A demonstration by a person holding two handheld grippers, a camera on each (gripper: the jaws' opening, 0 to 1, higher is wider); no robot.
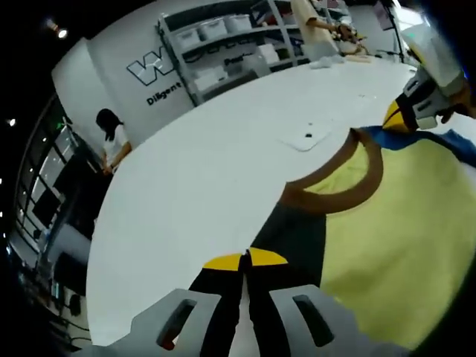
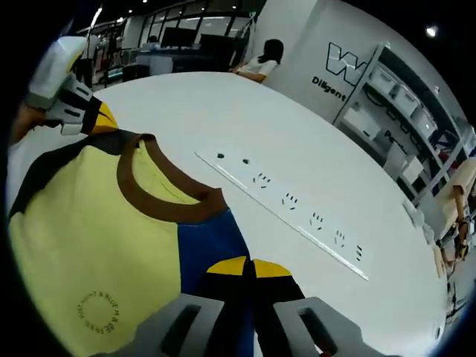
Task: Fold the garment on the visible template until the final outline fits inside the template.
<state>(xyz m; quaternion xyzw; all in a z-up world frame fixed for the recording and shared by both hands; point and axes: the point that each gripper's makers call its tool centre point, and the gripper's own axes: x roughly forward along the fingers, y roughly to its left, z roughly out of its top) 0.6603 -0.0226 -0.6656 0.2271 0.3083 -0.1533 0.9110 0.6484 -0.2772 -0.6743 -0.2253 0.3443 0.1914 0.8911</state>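
Observation:
A yellow T-shirt (image 1: 405,230) with a brown collar (image 1: 348,198) lies flat on the white table (image 1: 201,186). One shoulder is black, the other blue. My left gripper (image 1: 245,262) is shut on the black shoulder, its yellow tips pressed together. My right gripper (image 1: 398,115) holds the far blue shoulder. In the right gripper view, the right gripper (image 2: 249,268) is shut on the blue shoulder of the T-shirt (image 2: 89,230), and the left gripper (image 2: 100,117) grips the black shoulder beyond the collar (image 2: 167,202). A small round print (image 2: 100,314) marks the yellow chest.
A flat white strip with socket marks (image 2: 294,204) lies in the table beyond the collar, its end (image 1: 309,137) near the neckline. Shelves with bins (image 1: 223,52) line the wall. A person (image 1: 111,137) sits past the table's edge; another stands at the far end (image 1: 312,22).

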